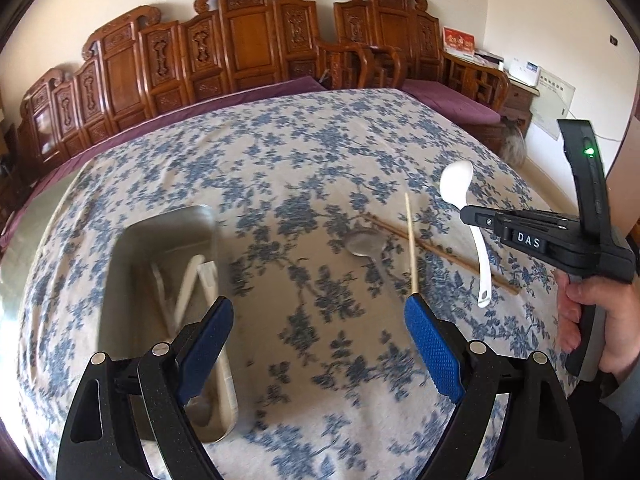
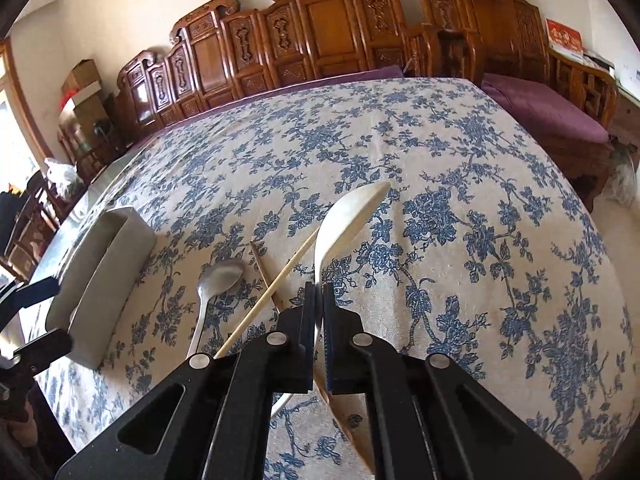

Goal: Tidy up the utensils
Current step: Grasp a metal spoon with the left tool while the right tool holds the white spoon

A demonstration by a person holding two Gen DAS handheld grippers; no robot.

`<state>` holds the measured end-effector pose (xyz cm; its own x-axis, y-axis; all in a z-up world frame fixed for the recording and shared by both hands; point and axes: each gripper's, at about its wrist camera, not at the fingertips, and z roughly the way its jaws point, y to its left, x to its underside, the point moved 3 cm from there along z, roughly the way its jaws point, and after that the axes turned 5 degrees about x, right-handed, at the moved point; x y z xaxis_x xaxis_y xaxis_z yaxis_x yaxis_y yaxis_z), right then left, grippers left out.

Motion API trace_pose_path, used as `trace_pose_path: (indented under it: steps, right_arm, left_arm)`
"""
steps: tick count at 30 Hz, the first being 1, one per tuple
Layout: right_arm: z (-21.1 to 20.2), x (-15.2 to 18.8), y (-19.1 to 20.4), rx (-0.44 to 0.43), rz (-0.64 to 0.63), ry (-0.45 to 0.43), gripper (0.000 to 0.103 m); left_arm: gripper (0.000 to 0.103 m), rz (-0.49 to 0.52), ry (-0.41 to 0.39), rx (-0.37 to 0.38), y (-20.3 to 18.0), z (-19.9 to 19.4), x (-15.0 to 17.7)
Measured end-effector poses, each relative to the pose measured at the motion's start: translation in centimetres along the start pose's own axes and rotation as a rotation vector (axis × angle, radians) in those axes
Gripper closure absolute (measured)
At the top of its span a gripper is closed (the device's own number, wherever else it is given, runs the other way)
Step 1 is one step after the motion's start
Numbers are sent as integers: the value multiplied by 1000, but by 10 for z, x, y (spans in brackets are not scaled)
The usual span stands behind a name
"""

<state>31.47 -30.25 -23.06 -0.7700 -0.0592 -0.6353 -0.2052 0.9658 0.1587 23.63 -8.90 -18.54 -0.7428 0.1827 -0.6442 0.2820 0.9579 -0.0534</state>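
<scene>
We saw grey rectangular metal tray (image 1: 132, 248) partly filled; right tool (image 2: 319, 292) clamped on white ceramic spoon (image 2: 344, 220); left tool (image 1: 318, 320) apart, empty. Left on desk: metal spoon (image 1: 366, 242), 2 chopsticks (image 1: 412, 248).

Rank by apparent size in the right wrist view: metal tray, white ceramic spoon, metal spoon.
1. metal tray
2. white ceramic spoon, held in the right gripper, so nearness inflates it
3. metal spoon

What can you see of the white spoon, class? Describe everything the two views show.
The white spoon looks like glossy ceramic or plastic, with a deep oval bowl and a curved handle ending in a small hole. The right gripper is shut on its handle, holding it in the air above the flowered tablecloth, bowl forward and up. Only the fingers touch it.
</scene>
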Motion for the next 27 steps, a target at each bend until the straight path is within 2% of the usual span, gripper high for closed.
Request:
trace_pose_path:
  steps: [7, 11, 14, 17, 18, 21, 25, 27]
  right_arm:
    - [3, 5, -10, 18, -7, 16, 98]
    - [2, 6, -11, 17, -9, 12, 98]
    - [1, 5, -11, 13, -14, 6, 98]
    - [1, 5, -11, 10, -10, 11, 98]
    - [0, 5, -11, 8, -11, 11, 98]
    - [0, 5, -10, 7, -15, 9, 98]
    - [-1, 4, -8, 6, -17, 10, 98]
    - [-1, 4, -9, 5, -13, 10, 98]
  left_arm:
    - [21, 3, 53, 54, -18, 39, -7]
    - [29, 11, 90, 65, -27, 64, -10]
    - [40, 23, 116, 63, -31, 80, -13]
    - [43, 21, 129, 72, -33, 91, -14]
    - [51, 18, 136, 75, -34, 96, -14]
    - [65, 1, 169, 86, -34, 108, -12]
    - [72, -2, 158, 70, -34, 112, -14]
    - [86, 13, 160, 59, -36, 113, -14]
